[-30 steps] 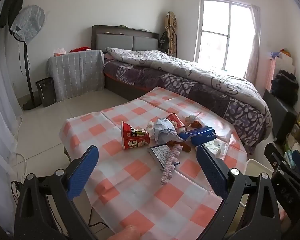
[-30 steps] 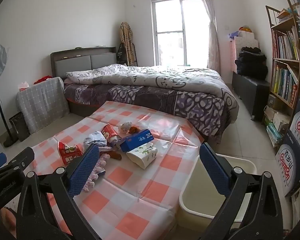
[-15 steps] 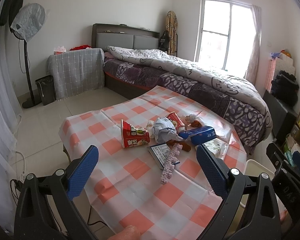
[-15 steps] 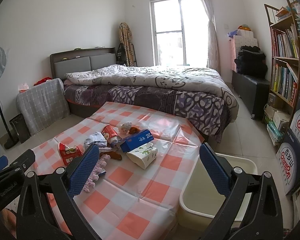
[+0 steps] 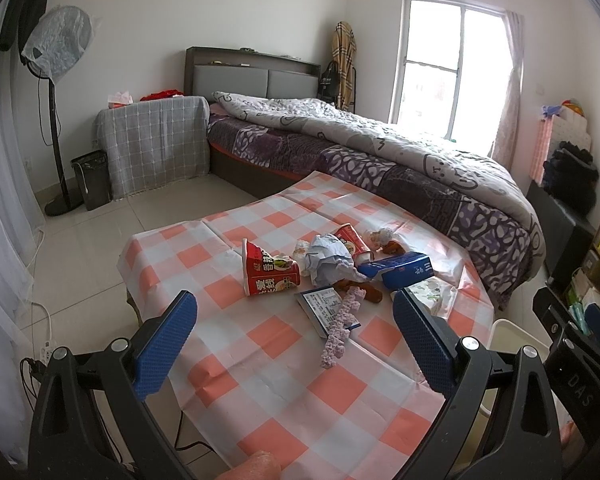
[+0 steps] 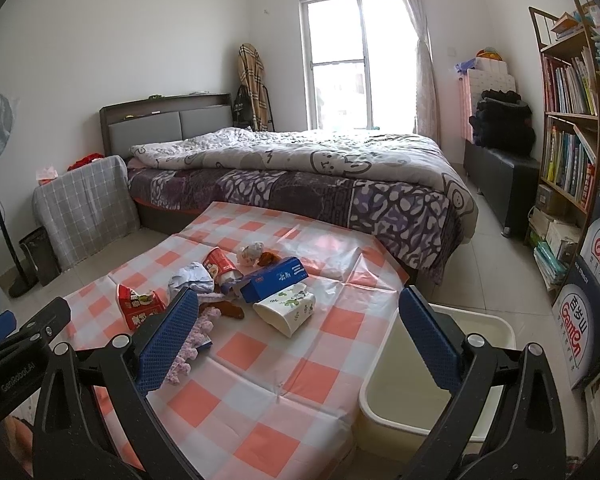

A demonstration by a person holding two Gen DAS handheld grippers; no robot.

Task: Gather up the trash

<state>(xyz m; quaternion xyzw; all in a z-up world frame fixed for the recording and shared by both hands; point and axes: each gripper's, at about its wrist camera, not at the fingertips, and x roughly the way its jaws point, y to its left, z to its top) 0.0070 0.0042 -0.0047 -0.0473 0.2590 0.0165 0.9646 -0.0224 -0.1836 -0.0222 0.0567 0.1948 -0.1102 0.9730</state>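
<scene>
Left wrist view over table's (image 5: pixel 228 344) near-left edge, right wrist view beside bin (image 6: pixel 496 326), both facing the bed (image 5: pixel 380 148)

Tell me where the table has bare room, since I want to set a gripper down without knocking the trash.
The near half of the checked table is bare, from the pink strip toward the front edge. So is the far end by the bed. The middle is crowded: red cup, blue box, tissue pack. The bin stands at the right edge.

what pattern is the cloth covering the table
A check of salmon-orange and white squares on the tablecloth; the right wrist view shows it best.
</scene>
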